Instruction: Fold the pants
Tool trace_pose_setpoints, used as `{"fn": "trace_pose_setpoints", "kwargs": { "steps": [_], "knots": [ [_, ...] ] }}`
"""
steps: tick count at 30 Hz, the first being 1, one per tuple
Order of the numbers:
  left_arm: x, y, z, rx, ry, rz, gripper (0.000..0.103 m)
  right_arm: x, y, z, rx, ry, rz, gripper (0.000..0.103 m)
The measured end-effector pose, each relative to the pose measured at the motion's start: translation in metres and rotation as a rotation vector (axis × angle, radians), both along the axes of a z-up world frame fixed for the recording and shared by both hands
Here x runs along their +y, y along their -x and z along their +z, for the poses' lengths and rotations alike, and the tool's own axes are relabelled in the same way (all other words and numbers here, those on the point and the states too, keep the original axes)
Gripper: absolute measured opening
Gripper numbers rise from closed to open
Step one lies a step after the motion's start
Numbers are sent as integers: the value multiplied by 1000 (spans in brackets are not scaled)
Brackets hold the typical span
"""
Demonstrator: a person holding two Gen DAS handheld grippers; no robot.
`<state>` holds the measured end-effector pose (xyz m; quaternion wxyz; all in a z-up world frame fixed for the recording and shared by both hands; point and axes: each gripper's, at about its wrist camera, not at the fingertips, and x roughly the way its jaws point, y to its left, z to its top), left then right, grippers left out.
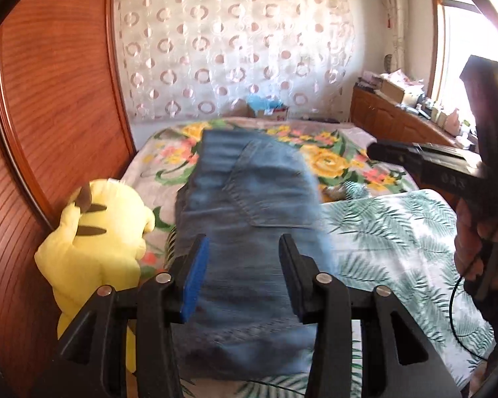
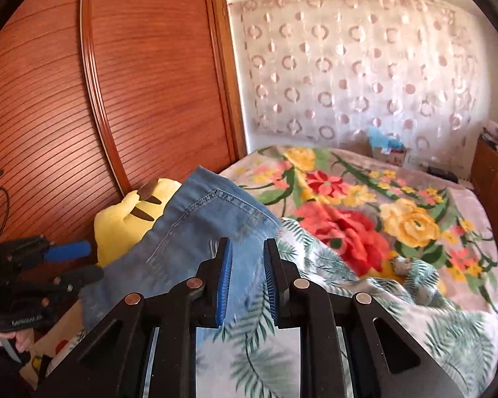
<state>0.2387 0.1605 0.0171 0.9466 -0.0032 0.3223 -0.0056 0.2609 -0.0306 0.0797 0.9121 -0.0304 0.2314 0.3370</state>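
Centre frame, the folded blue jeans (image 1: 245,199) lie on my leaf-print sheet (image 1: 391,232), beside a yellow plush toy (image 1: 96,242). My left gripper (image 1: 244,272) hangs spread over them; my right gripper (image 2: 248,282), narrowly parted, grips nothing.

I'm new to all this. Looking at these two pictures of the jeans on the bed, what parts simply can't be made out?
- Jeans, left wrist view: the near end is hidden behind the left gripper, and the fabric is motion-blurred.
- Jeans' lower part, right wrist view: covered by the right gripper.
- Yellow plush toy, right wrist view: partly hidden by the jeans.
- Dresser clutter, left wrist view: too small to identify.
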Motion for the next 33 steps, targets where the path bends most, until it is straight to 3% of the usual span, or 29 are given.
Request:
{"fn": "trace_pose_setpoints", "kwargs": {
  "steps": [6,11,14,18,20,24,26,33],
  "knots": [
    [-38,33,25,-73,-1,-54,51,-57,84,7,-56,-11,-66,20],
    [-66,62,41,-145,12,-98,77,-99,153,13,-99,-19,-130,20],
    [-82,77,49,-172,15,-123,79,-120,195,15,-114,-25,-161,20],
    [-96,92,57,-212,15,-144,91,-136,236,17,-140,-27,-203,20],
    [-105,99,61,-229,7,-148,92,-141,254,16,-146,-32,-225,30],
    [-117,114,69,-259,1,-152,92,-148,287,17,-165,-44,-261,40],
    [-123,121,72,-267,-5,-150,92,-145,292,17,-175,-56,-278,51],
    [-141,144,80,-292,-5,-146,92,-144,326,20,-215,-69,-328,64]
  ]
}}
